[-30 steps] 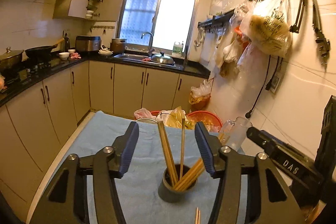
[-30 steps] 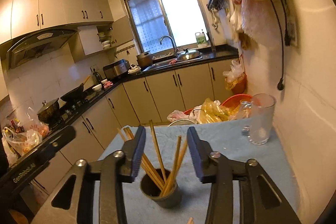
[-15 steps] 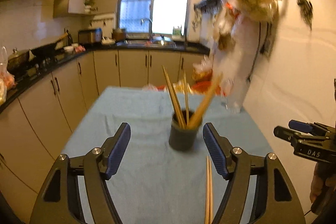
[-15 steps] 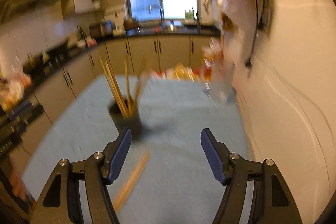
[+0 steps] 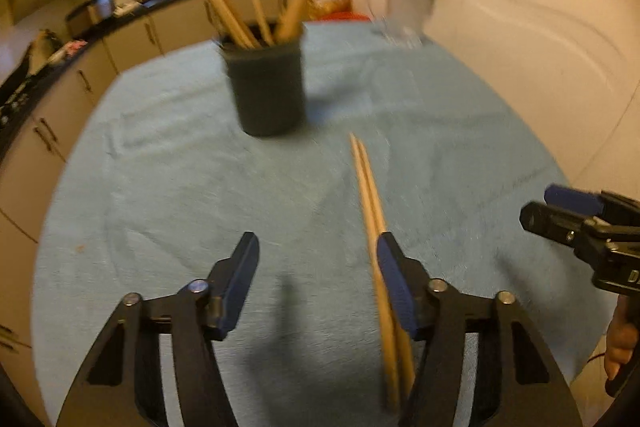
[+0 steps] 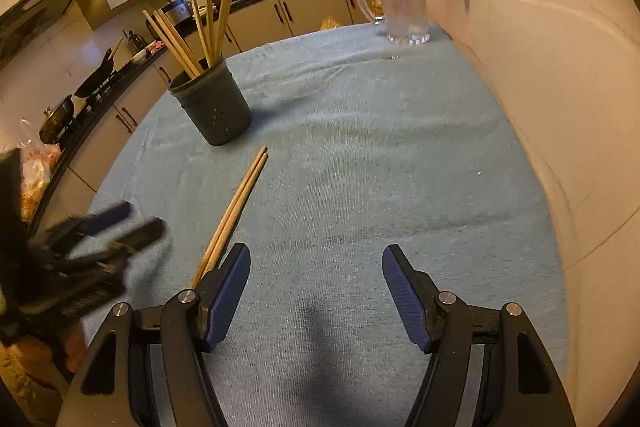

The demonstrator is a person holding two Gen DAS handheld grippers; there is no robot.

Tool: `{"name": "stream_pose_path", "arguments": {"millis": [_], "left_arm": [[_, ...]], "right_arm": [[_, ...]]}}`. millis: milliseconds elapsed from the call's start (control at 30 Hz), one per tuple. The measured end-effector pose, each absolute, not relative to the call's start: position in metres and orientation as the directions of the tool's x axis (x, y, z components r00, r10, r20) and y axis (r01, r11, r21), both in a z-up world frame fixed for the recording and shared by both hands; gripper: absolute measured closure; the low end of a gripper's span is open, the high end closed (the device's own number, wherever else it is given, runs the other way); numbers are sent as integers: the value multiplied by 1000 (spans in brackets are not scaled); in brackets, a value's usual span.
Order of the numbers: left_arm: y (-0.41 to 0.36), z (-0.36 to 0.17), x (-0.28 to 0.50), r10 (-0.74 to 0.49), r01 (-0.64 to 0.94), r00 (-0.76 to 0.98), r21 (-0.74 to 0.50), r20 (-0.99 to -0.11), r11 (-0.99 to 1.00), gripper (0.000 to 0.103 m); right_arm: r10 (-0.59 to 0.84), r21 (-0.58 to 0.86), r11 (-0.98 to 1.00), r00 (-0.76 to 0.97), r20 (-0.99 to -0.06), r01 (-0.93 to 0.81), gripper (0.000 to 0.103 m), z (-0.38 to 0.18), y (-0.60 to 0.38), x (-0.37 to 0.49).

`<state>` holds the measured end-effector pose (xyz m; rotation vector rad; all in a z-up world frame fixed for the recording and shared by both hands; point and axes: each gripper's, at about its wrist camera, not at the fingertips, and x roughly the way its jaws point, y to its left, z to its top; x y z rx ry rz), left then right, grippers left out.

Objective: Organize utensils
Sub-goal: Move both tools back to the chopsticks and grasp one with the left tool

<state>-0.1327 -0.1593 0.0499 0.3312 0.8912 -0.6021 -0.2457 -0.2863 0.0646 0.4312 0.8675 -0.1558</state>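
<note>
Both grippers have dropped from the holder point(image 6: 214, 109) toward the loose chopsticks point(image 6: 234, 211), lower centre: left gripper point(image 5: 316, 273) jaws closing, empty; right gripper point(image 6: 314, 285) jaws open. Pickup pending.

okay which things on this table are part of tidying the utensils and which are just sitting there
Part of the job:
loose chopstick pair
dark holder with chopsticks standing in it

Just lying about:
glass mug
blue cloth covering the table
</note>
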Motion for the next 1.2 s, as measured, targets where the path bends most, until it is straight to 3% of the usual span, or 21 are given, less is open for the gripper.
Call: {"name": "stream_pose_path", "arguments": {"millis": [167,367,600,1067,1200], "left_arm": [[-179,22,-122,-325,635,423,21,-846,772,72],[-188,14,-121,-325,643,416,21,-849,766,73],[-192,19,-118,-394,655,373,-61,-840,753,73],[-226,17,-116,-320,690,431,80,-843,719,75],[-238,12,-109,-300,691,428,94,-852,717,83]], "right_arm": [[44,313,900,650,-759,304,30,57,-286,-241],[64,345,884,651,-756,315,30,42,-292,-240],[76,365,874,652,-754,320,30,29,-296,-239],[33,324,891,666,-745,318,30,27,-287,-240],[29,322,891,669,-743,319,30,26,-287,-240]]}}
